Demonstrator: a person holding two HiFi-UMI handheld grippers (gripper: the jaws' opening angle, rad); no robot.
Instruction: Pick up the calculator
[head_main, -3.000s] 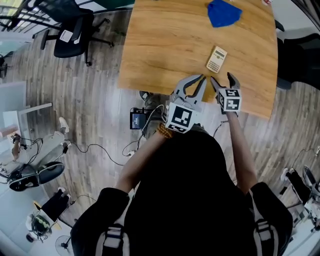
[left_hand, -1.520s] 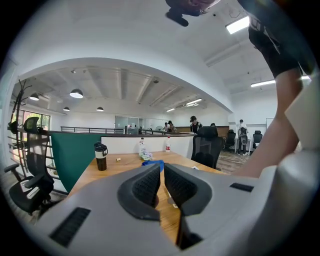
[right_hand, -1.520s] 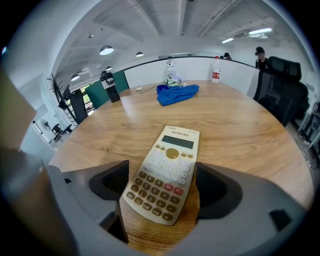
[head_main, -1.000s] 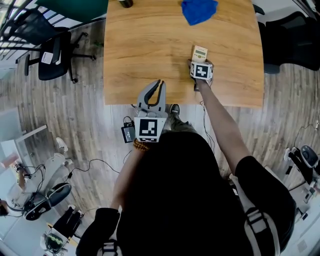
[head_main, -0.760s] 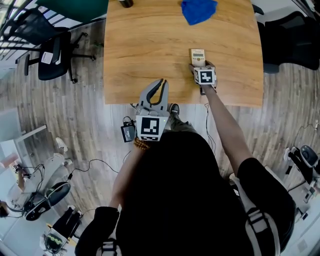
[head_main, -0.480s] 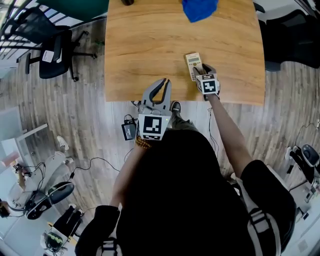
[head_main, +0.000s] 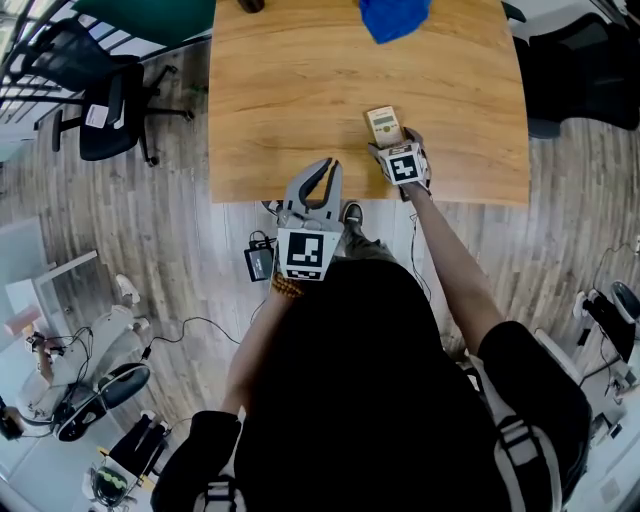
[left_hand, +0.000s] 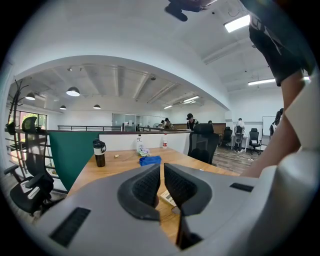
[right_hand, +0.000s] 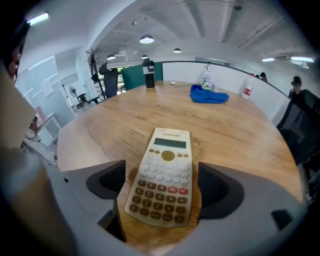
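The beige calculator (head_main: 383, 124) lies flat on the wooden table (head_main: 300, 90) near its front edge. In the right gripper view the calculator (right_hand: 165, 175) lies keys up between the jaws, display pointing away. My right gripper (head_main: 393, 142) (right_hand: 162, 187) is open and tilted down over the calculator's near end. Its jaws have just been opening, and they stand on either side of the calculator without pressing on it. My left gripper (head_main: 325, 165) (left_hand: 162, 172) is shut on nothing, held level at the table's near edge to the left.
A blue cloth (head_main: 393, 15) (right_hand: 207, 95) lies at the far side of the table. A dark cup (left_hand: 99, 152) (right_hand: 149, 66) stands at the far left corner and a bottle (right_hand: 246, 86) at the far right. An office chair (head_main: 110, 90) stands on the floor to the left.
My right gripper has drawn back toward the table's near edge and rolled. The calculator has slid nearer and a little left with it. My left gripper has stayed put.
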